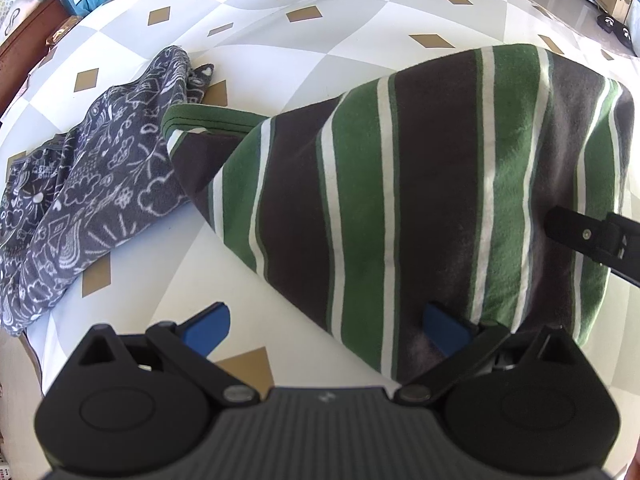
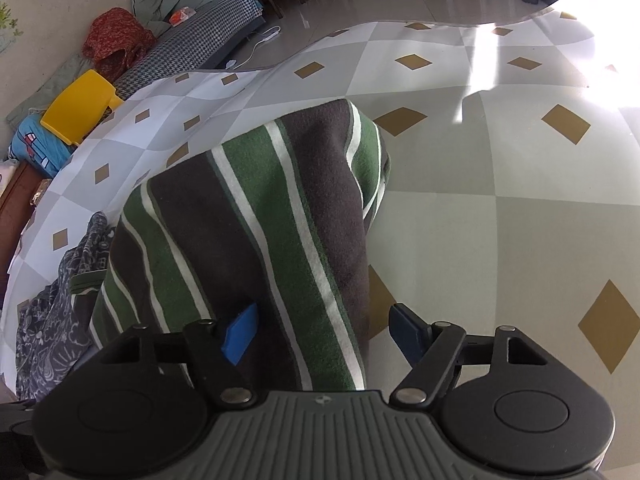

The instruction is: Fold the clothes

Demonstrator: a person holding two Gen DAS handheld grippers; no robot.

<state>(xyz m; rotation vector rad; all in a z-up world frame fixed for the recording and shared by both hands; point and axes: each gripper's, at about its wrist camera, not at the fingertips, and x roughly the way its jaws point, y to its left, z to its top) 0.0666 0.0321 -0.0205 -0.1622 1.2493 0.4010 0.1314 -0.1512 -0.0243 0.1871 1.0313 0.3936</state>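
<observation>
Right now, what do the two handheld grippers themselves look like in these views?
Both look alike. The left gripper and right gripper each have a ribbed grey body with a small logo, two round black housings, black linkage arms on silver pivot pins, and blue pads on the fingers. No cables, sleeves or hands show.

Bright daylight, probably from a window on the right; glare blows out the tablecloth (image 2: pixel 560 60) there. Fisheye bends the edges, everything's sharp otherwise.
</observation>
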